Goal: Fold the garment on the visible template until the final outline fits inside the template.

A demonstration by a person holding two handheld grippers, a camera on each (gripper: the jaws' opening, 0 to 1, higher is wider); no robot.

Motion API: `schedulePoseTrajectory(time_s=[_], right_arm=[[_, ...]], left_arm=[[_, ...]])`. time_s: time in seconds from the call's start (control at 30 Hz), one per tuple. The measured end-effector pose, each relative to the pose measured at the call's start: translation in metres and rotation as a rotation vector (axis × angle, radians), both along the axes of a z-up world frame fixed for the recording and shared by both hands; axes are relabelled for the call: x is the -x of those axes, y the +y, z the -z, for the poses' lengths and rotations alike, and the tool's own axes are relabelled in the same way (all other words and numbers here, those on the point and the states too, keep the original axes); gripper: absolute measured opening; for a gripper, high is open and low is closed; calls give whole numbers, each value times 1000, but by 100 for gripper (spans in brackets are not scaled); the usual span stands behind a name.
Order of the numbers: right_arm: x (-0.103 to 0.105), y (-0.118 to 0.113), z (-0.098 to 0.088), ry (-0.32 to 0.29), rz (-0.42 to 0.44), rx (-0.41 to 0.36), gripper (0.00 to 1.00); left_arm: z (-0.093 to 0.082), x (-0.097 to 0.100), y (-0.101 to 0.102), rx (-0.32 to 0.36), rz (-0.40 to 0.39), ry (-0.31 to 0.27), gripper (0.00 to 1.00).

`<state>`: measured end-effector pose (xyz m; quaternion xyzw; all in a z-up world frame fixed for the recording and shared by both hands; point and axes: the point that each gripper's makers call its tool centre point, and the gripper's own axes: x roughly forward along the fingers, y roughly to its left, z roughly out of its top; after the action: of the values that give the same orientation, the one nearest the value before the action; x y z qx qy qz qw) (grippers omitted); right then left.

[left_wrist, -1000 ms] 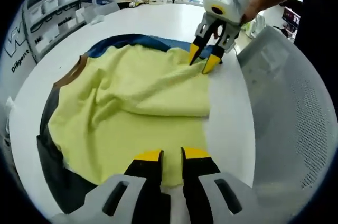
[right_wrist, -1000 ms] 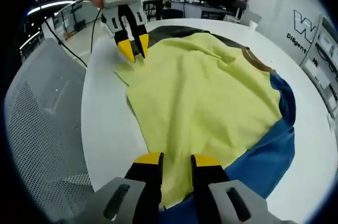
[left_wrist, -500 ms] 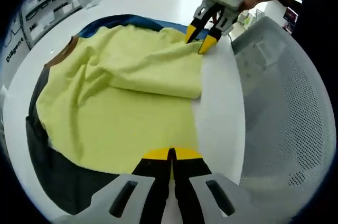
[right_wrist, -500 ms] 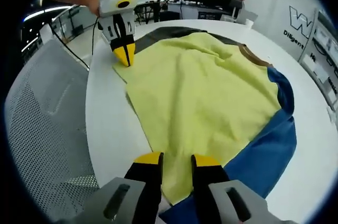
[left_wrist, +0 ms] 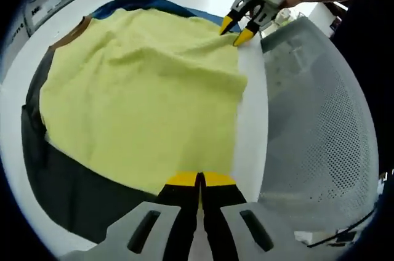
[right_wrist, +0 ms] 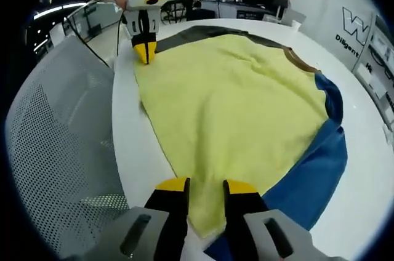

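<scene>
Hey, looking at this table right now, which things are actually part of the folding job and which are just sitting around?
Part of the job: yellow garment, blue and dark template, left gripper, right gripper.

Just around: white mesh chair, white table.

Garment (left_wrist: 141,88) on table (left_wrist: 252,132) — chair (left_wrist: 314,119) beside.

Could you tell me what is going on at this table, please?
A person is working a yellow shirt with a handheld gripper in each hand. It lies spread over a dark and blue template on a round white table. The left gripper is shut on the shirt's hem at one corner. The right gripper sits open at the other hem corner, its jaws astride the edge. No fold has been made yet. A mesh chair stands beside the table.
</scene>
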<state>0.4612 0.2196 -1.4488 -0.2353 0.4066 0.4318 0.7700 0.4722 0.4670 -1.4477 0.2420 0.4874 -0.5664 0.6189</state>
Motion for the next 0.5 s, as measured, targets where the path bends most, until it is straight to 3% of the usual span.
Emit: schedulePoseTrajectory(time_s=[0.4,0.5], right_arm=[[20,-8,0,17,-13,7,19],[23,-8,0,22,-16,7,20]], left_arm=[[1,18,22,-74,8,95,4],[0,20,20,-71,14,88,4]])
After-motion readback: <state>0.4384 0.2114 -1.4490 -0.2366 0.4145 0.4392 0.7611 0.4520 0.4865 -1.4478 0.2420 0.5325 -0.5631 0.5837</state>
